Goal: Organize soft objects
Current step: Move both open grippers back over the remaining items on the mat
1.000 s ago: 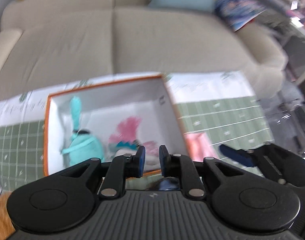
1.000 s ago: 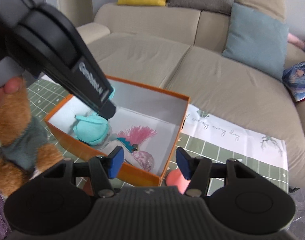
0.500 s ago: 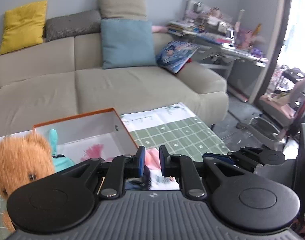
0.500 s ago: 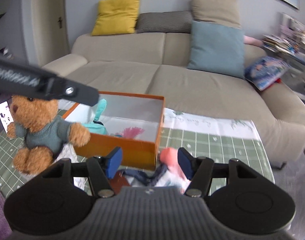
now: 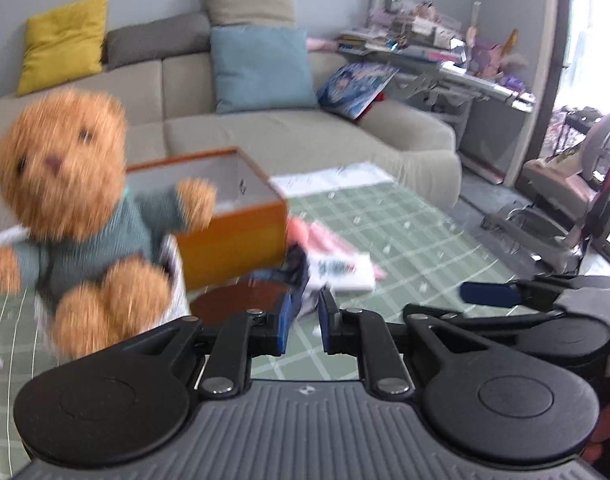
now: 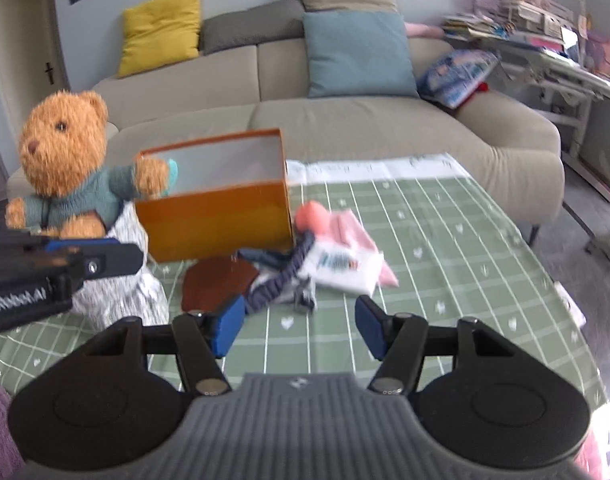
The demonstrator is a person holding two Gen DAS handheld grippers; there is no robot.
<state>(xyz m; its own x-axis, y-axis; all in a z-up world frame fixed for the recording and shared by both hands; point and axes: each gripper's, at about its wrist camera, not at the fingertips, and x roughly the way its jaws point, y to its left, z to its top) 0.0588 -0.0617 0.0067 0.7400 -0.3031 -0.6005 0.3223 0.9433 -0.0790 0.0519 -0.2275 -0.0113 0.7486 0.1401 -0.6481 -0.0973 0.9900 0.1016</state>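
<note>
Behind the green checked tablecloth (image 6: 445,240), a beige sofa (image 6: 365,128)

Golden-brown teddy bear (image 6: 63,140) in a grey-teal knitted sweater. Orange box (image 6: 217,216), white inside. Green tablecloth (image 6: 445,240) gridded with white lines and small white marks. Beige sofa (image 6: 365,120); yellow cushion (image 6: 159,28), blue-grey cushion (image 6: 359,54). Pink cloth (image 6: 351,230) beside navy braided cord (image 6: 289,272). Blue pads (image 6: 227,326) on black fingers.

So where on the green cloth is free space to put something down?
Free: the green cloth right of the pile of clothes, toward its far right edge. Crowded: between the teddy bear, orange box and that pile.
</note>
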